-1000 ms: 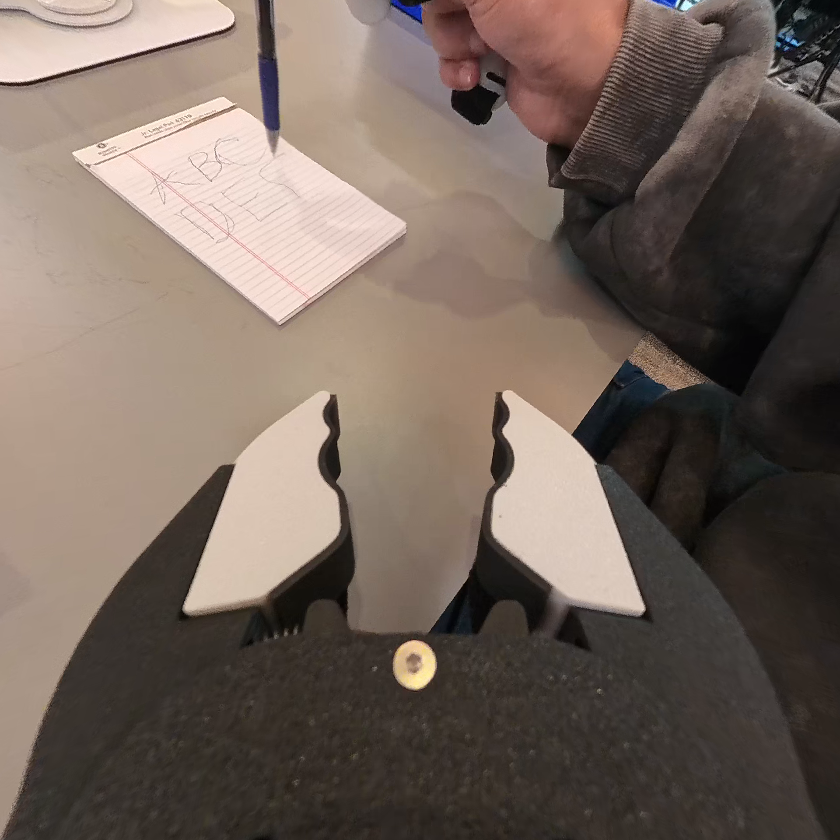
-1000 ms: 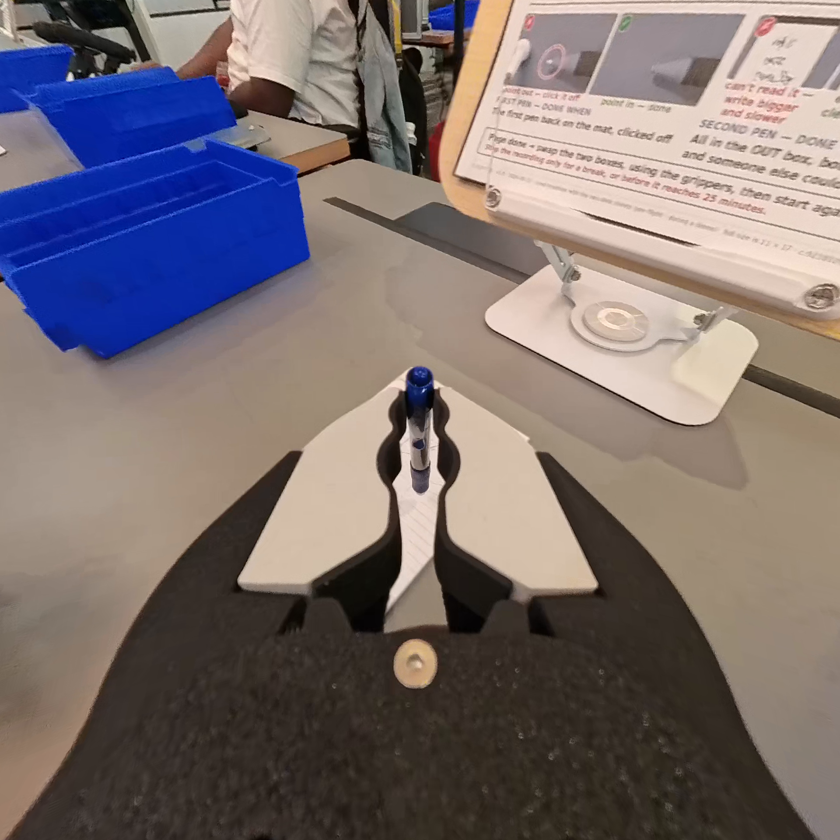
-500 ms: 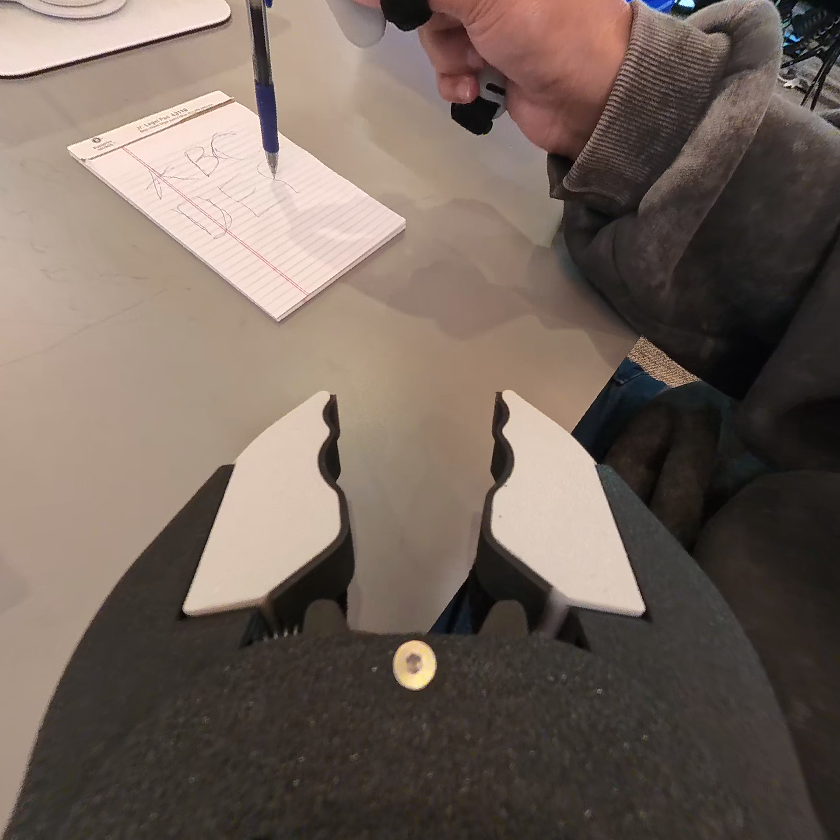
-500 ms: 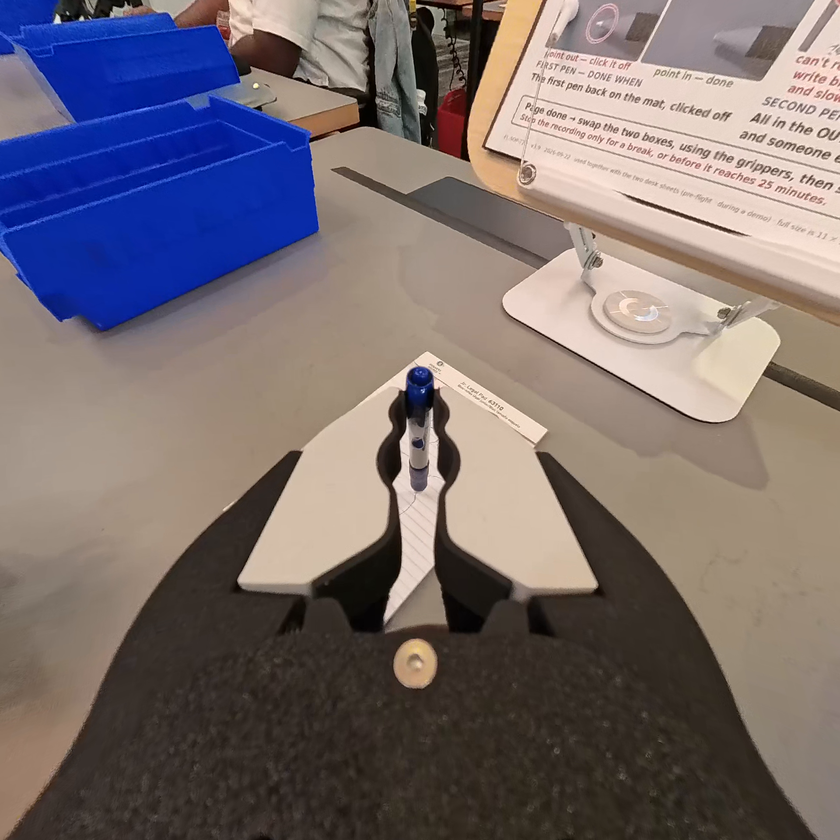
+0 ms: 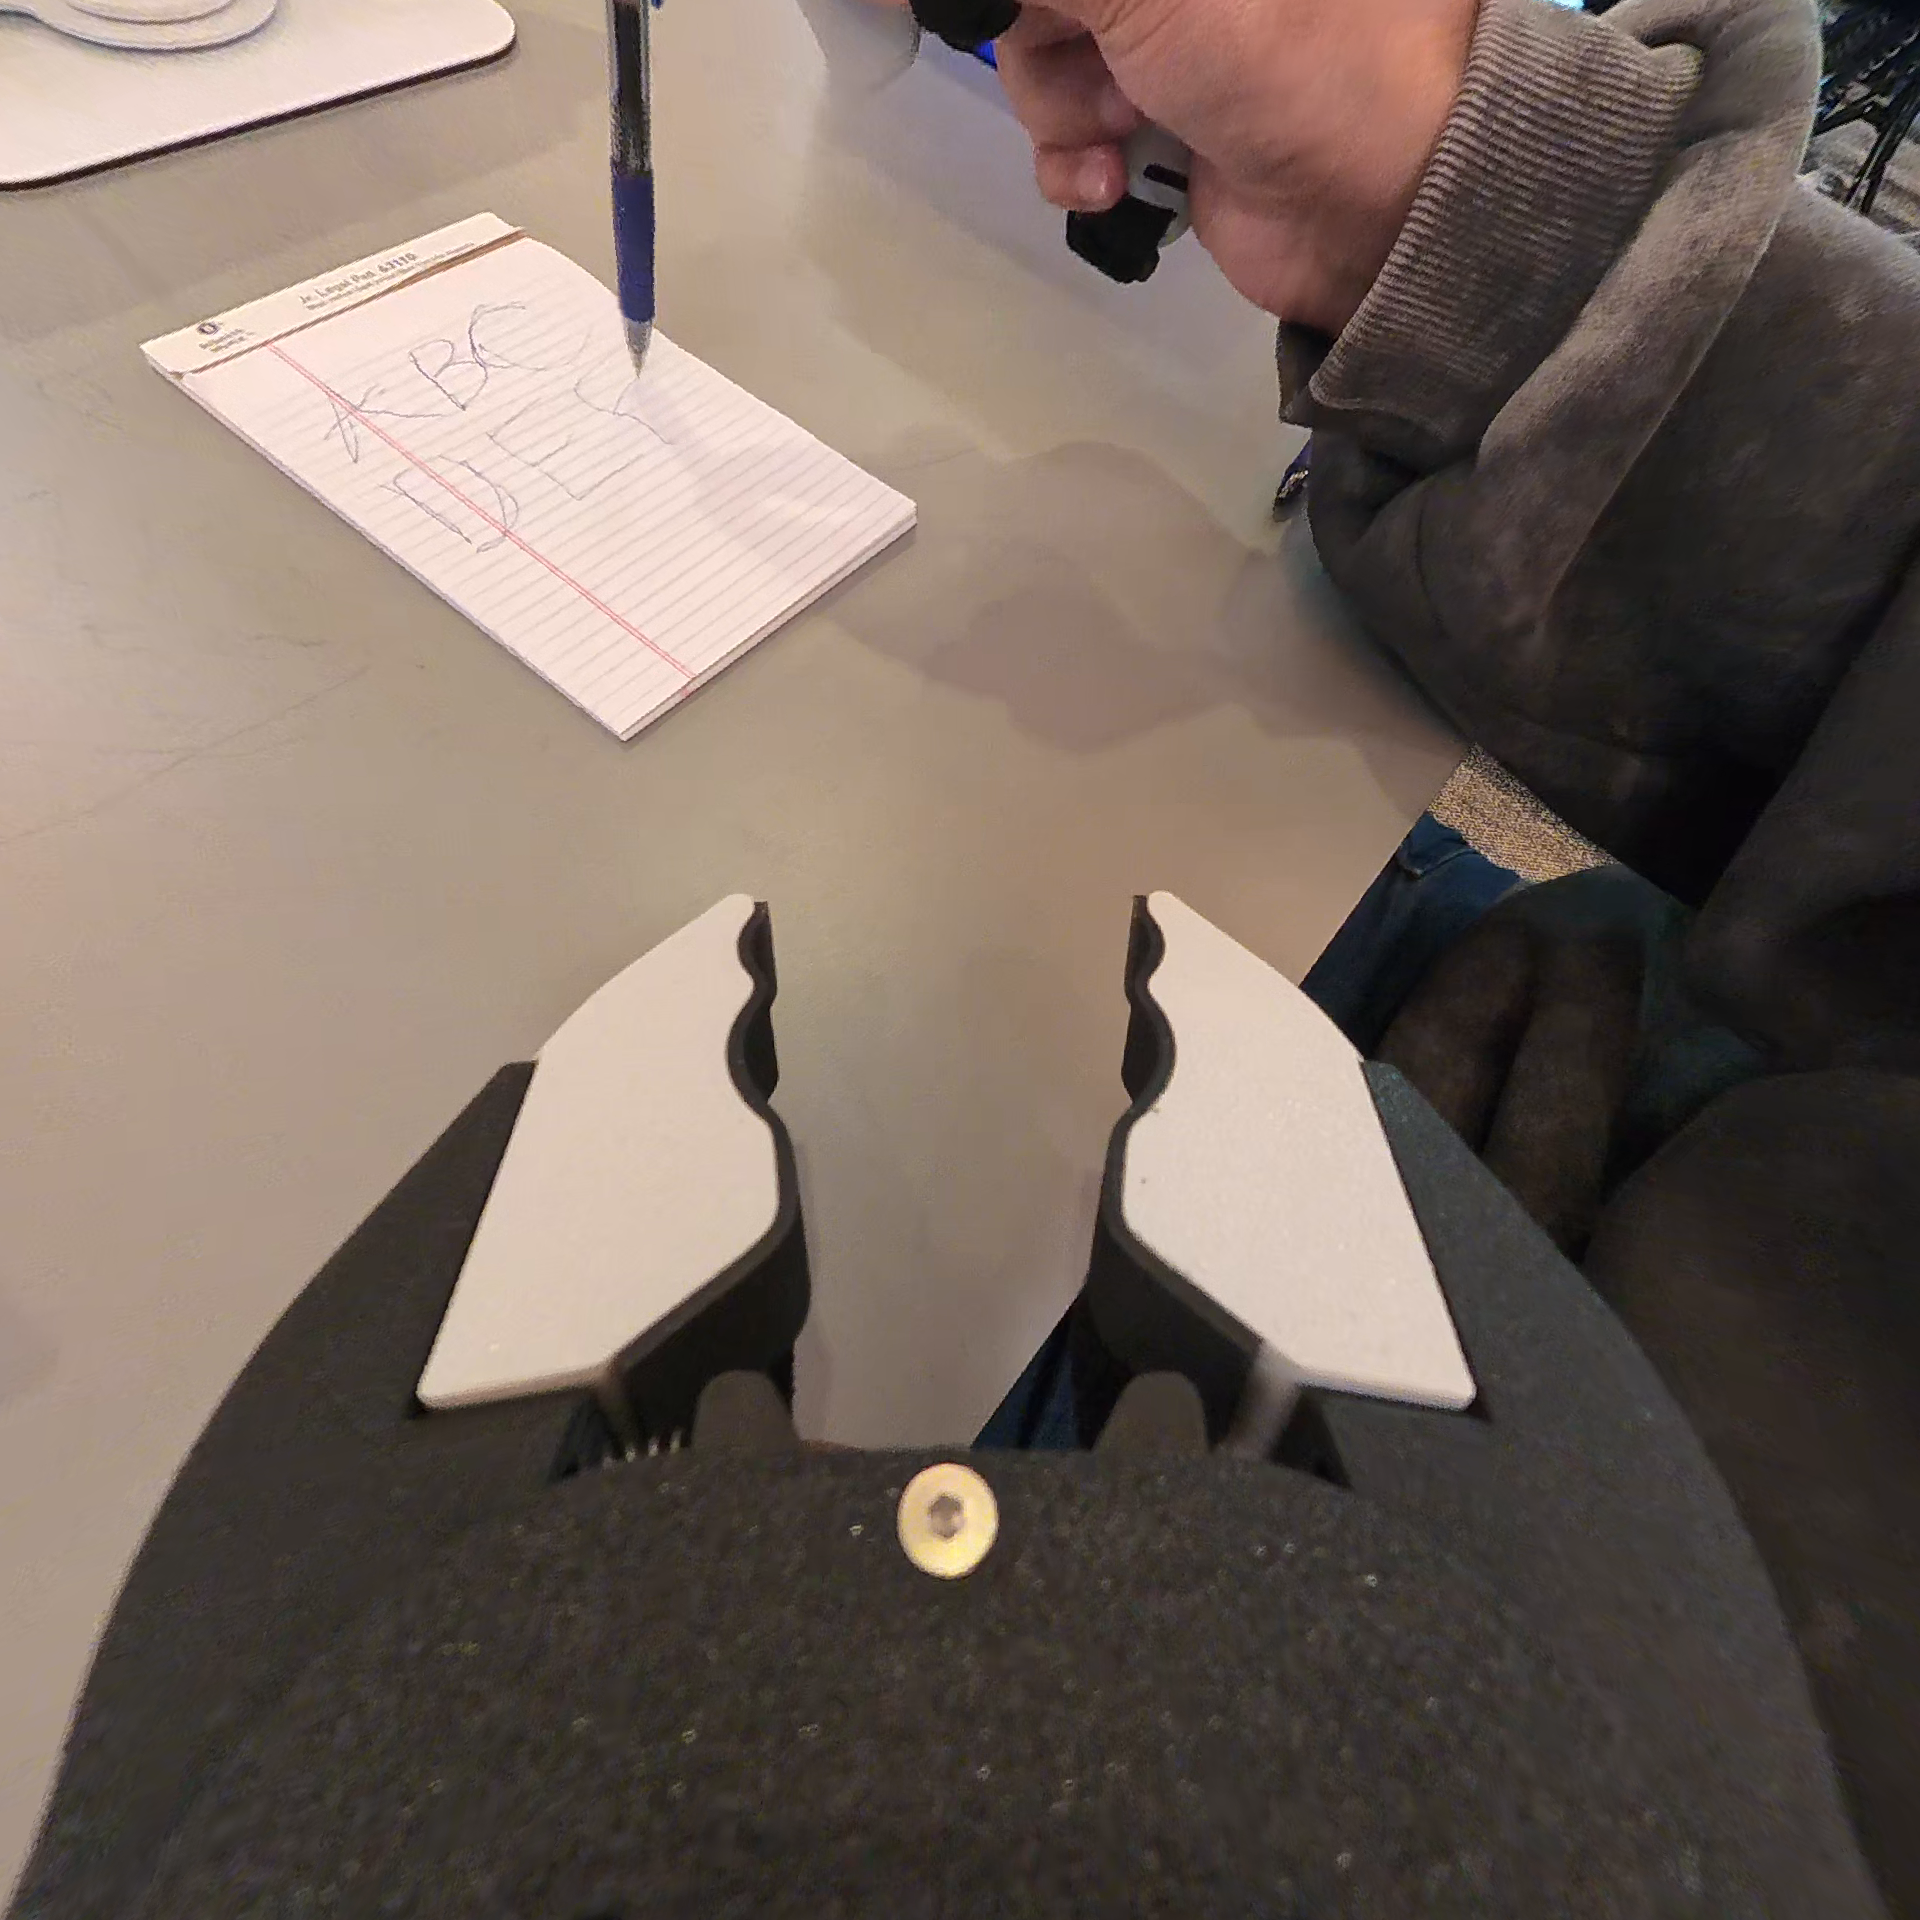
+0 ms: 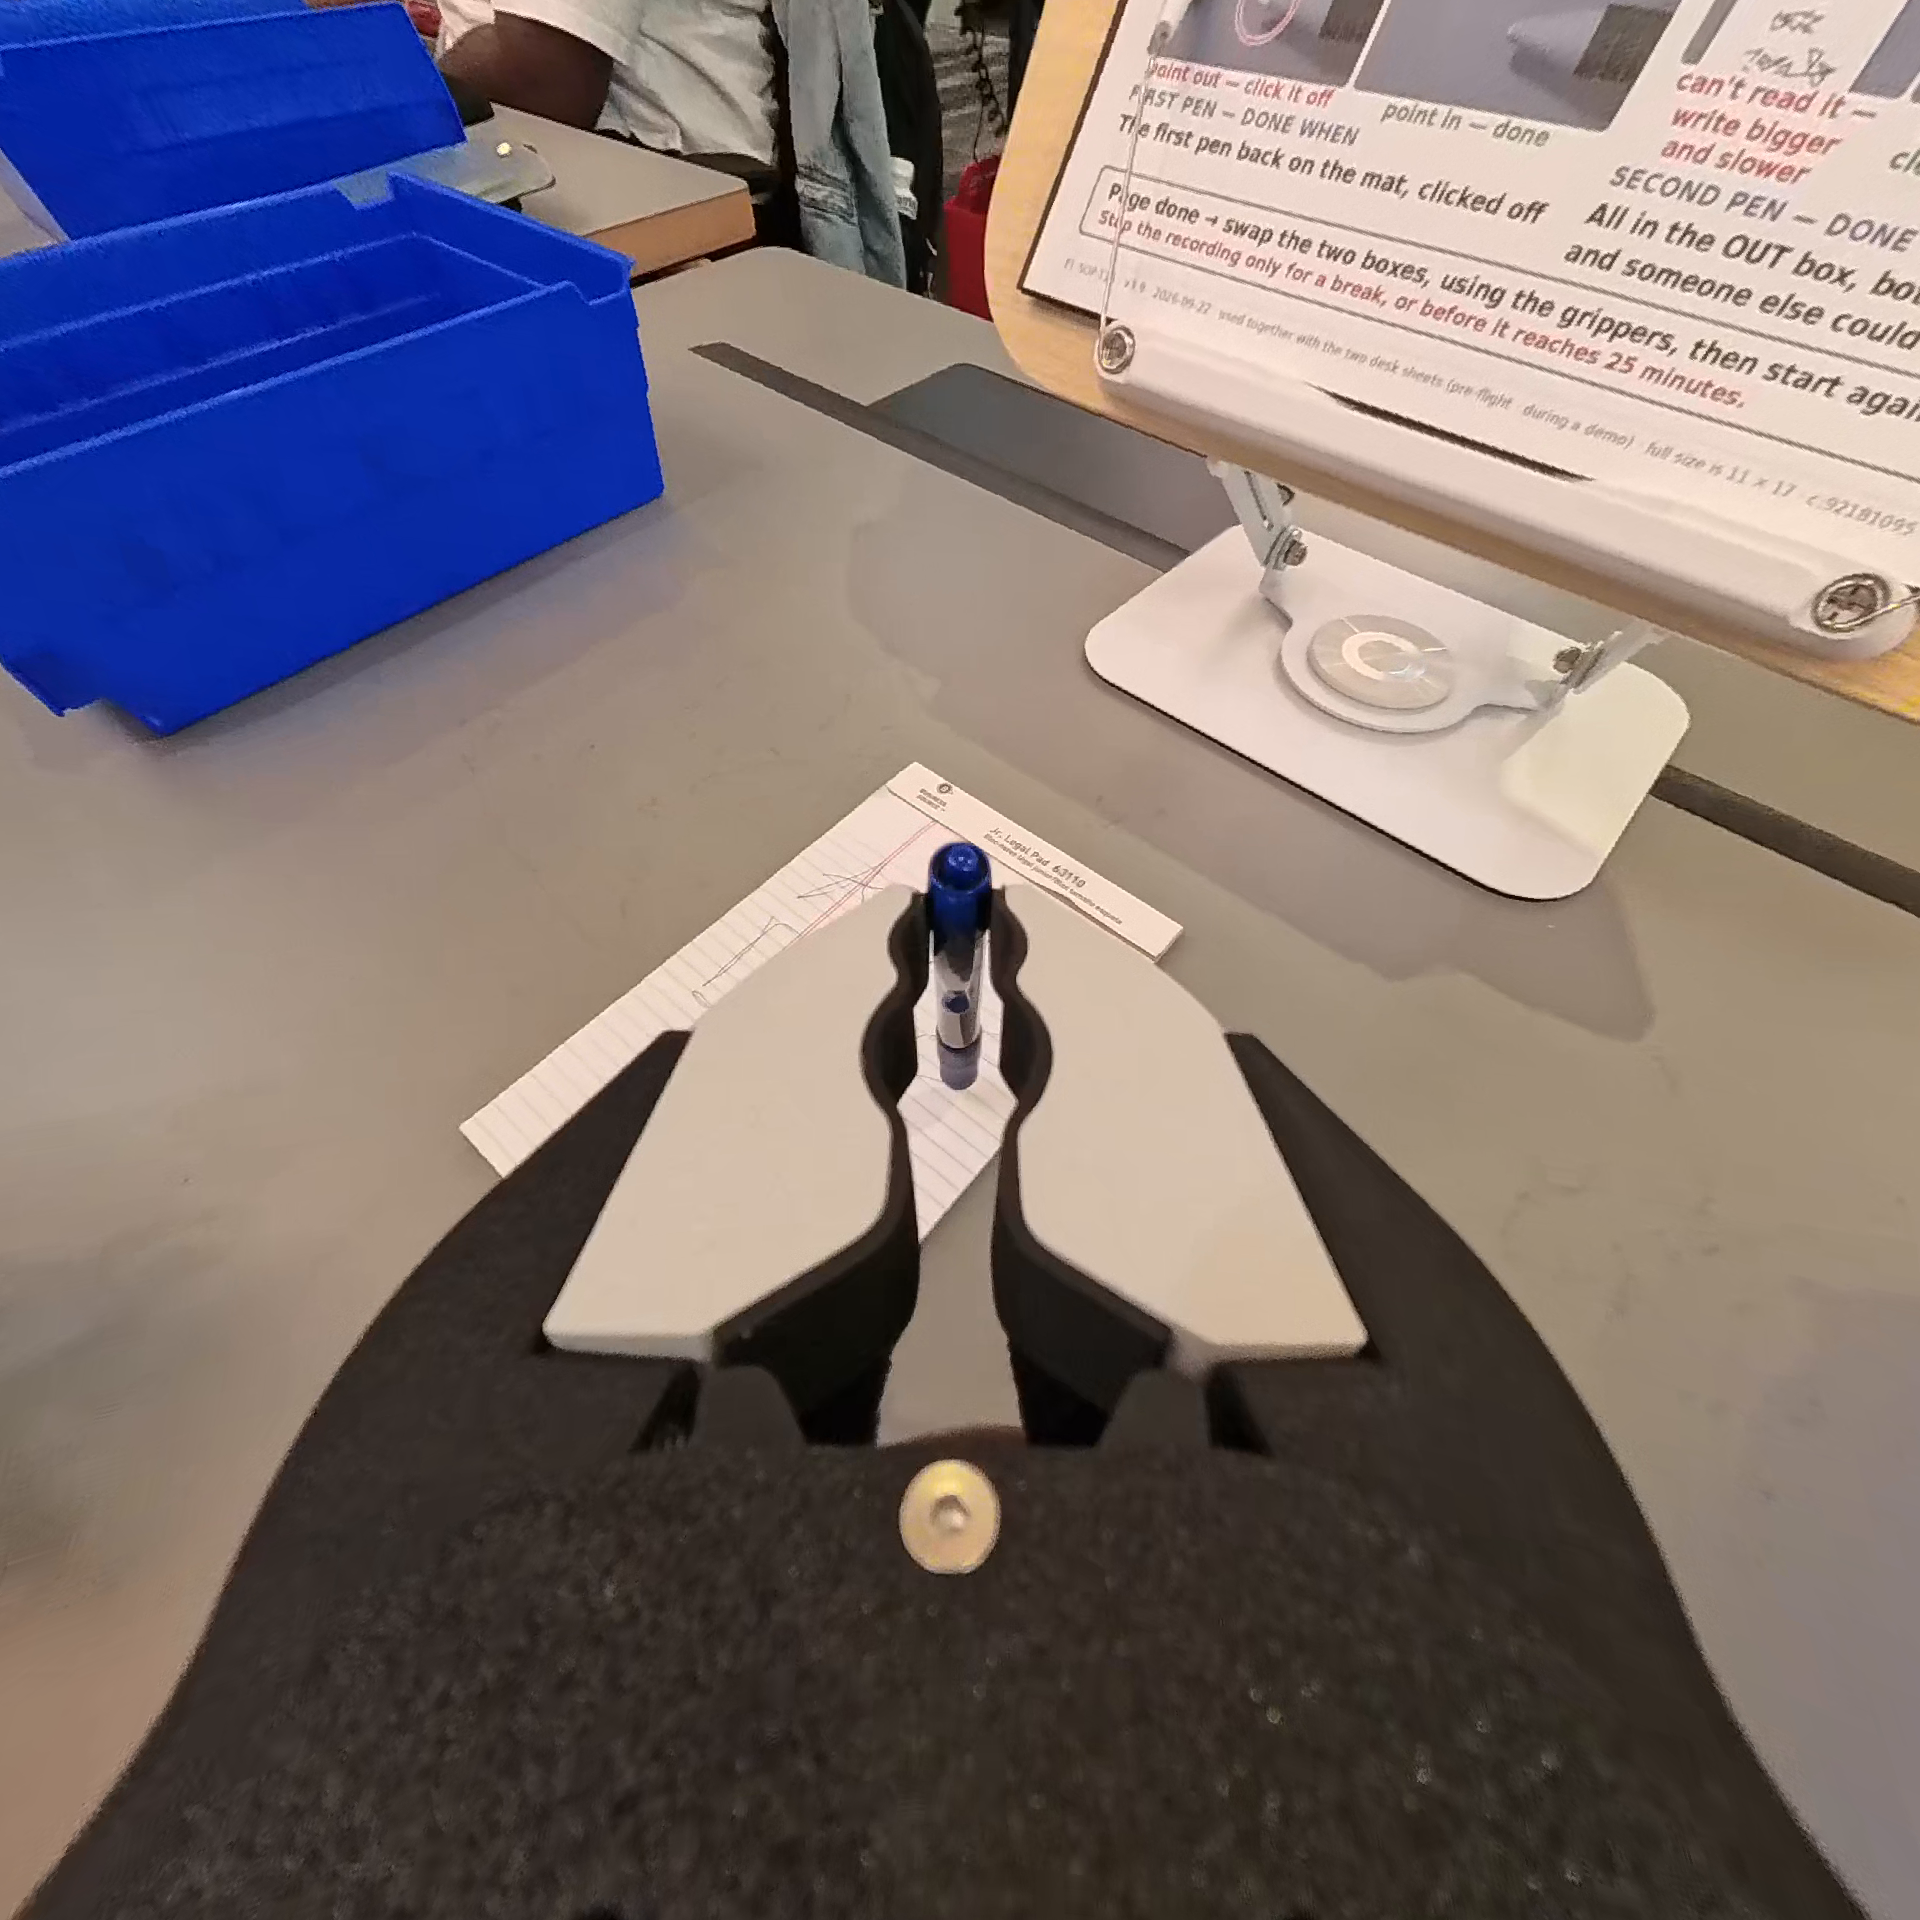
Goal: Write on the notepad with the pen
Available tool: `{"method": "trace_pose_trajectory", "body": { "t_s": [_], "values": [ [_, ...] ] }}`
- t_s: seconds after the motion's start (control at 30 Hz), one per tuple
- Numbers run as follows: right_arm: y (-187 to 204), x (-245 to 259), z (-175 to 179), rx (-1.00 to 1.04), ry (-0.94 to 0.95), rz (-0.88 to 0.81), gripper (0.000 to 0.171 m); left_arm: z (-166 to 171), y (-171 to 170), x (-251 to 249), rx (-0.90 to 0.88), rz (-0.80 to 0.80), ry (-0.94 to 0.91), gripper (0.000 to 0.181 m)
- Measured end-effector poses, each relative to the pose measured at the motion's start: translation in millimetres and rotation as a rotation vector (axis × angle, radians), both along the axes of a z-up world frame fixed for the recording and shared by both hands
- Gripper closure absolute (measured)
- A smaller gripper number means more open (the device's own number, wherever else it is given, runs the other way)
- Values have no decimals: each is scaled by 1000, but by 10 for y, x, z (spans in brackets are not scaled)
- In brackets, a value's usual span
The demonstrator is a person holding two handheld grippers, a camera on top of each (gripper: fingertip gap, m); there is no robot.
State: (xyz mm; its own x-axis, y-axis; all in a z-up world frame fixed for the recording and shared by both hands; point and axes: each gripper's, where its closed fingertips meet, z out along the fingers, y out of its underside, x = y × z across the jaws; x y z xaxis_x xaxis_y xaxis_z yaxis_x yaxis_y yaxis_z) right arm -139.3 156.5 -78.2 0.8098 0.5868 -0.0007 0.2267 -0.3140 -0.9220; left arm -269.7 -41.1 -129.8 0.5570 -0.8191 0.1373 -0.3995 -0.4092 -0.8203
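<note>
Item: pen [image 6: 954,977], light, stiff, slick barrel; my right gripper [image 6: 956,914] pinches it upright at mid-barrel, tip over the notepad [image 5: 582,488]. My left gripper [image 5: 951,935]: spread wide, empty.

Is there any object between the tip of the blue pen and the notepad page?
Nothing visible: the blue pen, held upright by the right gripper, has its tip at the white lined notepad.

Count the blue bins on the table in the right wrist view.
2. One blue bin sits on the grey table at left; a second blue bin stands behind it, cut by the frame's edge. More may lie out of view.
</note>
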Motion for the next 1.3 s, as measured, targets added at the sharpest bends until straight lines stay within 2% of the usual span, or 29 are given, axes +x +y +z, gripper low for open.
{"method": "trace_pose_trajectory", "body": {
  "t_s": [0.13,0.3,0.47,0.57,0.73,0.9,1.0,1.17,1.3],
  "values": [
    [3,-19,50,6,22,8,160,8,3,3,3,2,-1,117],
    [-77,35,465,76,55,17,160,25,22,-25,9,15,-2,116],
    [-361,49,786,118,66,81,160,60,83,-100,19,42,-6,116],
    [-567,13,814,111,90,158,160,89,149,-191,29,75,-8,116],
    [-676,82,692,68,84,203,160,160,249,-335,21,123,-41,118],
    [-727,71,676,42,116,265,160,260,377,-403,13,142,-99,132],
    [-770,-72,585,-15,108,361,160,482,514,-321,9,90,-172,154],
    [-788,-390,515,-83,100,498,160,1266,910,32,100,-52,-267,181],
    [-800,-577,578,-107,107,579,160,1701,1169,419,160,-190,-279,181]
  ]
}}
